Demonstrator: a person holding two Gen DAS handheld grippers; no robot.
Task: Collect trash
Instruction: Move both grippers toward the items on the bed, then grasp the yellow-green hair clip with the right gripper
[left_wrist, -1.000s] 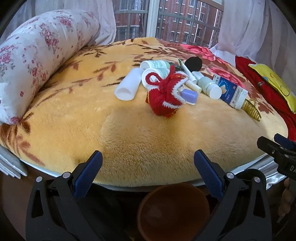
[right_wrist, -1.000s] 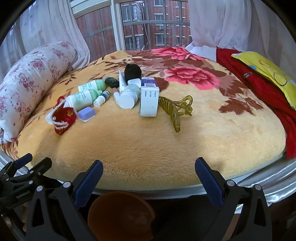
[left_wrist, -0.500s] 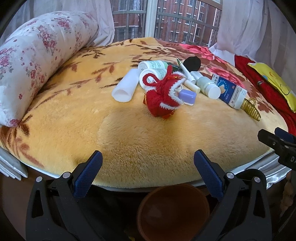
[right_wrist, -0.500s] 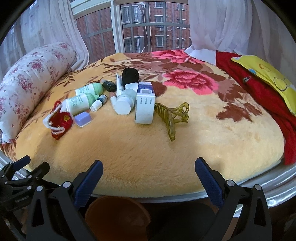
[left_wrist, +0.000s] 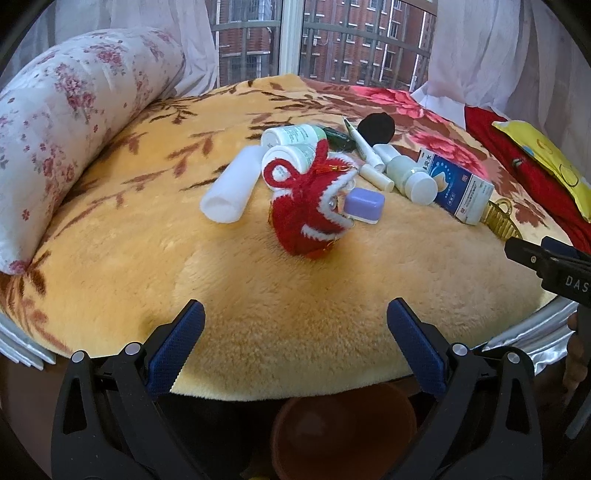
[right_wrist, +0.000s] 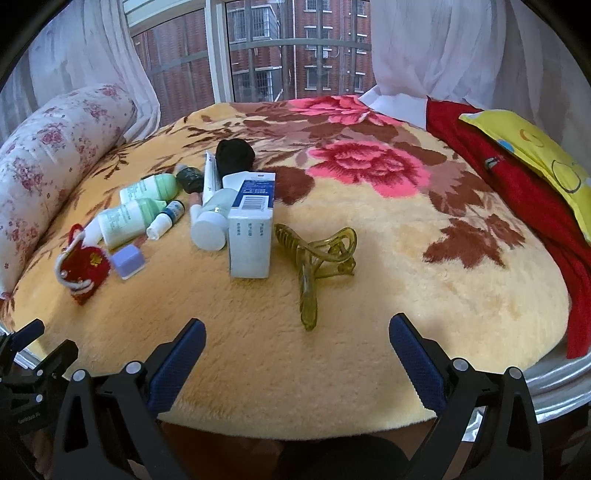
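Clutter sits ahead of both tongs on the bed's blanket (right_wrist: 369, 295). Left tongs (left_wrist: 295, 345) spread, empty, red knit pouch (left_wrist: 310, 214) straight ahead. Right tongs (right_wrist: 297, 354) spread, empty, hair claw (right_wrist: 314, 262) just ahead, white box (right_wrist: 251, 229) beside it.

You've got a golden-yellow blanket (right_wrist: 369, 295) under everything, brown leaf sprays on it and big pink-red roses toward the window. Your bolster (left_wrist: 66, 122) is white with small pink flowers. The knitted pouch (left_wrist: 310, 210) is red, trimmed white. Beside it, a lilac case (left_wrist: 364, 205). The carton (right_wrist: 253, 225) is blue on top, white below. That hair claw (right_wrist: 317, 258) is translucent olive-green. Your finger pads (right_wrist: 177, 373) show dark blue on black.
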